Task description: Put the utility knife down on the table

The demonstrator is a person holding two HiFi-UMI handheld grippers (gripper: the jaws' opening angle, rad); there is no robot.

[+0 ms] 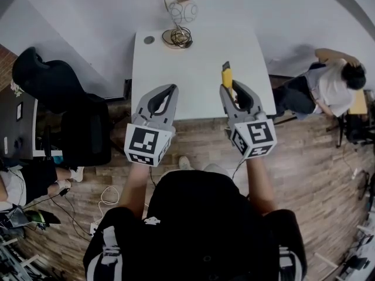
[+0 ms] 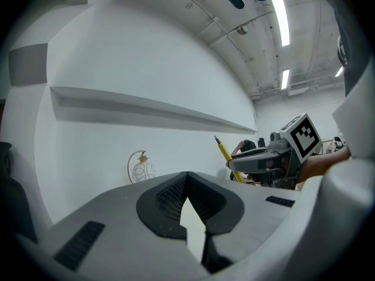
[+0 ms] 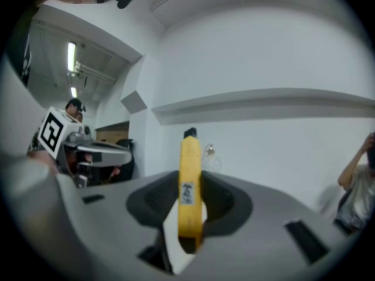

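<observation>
Right gripper pinches one utility knife (left gripper empty).

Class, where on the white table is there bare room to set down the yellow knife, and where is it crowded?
The table is bare across its middle, from the lamp to the near edge, and in its far right corner. Only the far edge is crowded: lamp, coiled cable, small round disc.

Nothing reads clearly; the sticker on the utility knife is blurred.
</observation>
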